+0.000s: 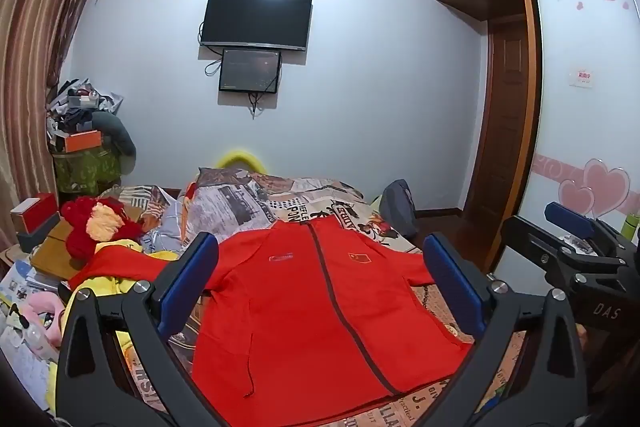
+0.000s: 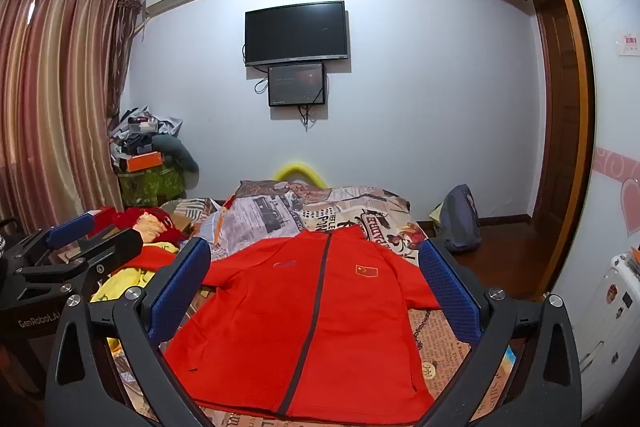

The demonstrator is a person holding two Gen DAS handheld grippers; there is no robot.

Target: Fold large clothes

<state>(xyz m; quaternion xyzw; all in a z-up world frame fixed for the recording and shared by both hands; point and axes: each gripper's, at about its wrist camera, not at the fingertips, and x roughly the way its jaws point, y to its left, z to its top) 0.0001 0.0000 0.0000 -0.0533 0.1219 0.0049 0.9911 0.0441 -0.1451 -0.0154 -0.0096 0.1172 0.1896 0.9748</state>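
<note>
Red jacket (image 1: 320,311) flat on bed (image 2: 440,339), unfolded; left gripper (image 1: 320,291), right gripper (image 2: 316,291) — jaws wide, empty; next, likely — grasp sleeve.

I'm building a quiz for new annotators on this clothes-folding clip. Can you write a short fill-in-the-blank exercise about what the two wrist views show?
1. The red jacket lies spread on the bed with its zipper ____.
2. Both the left gripper and the right gripper are ____, holding nothing.
3. The small flag badge sits to the ____ of the zipper in both views.
4. On the wall, the smaller screen hangs directly ____ the television.

Missing words: closed; open; right; below
</note>
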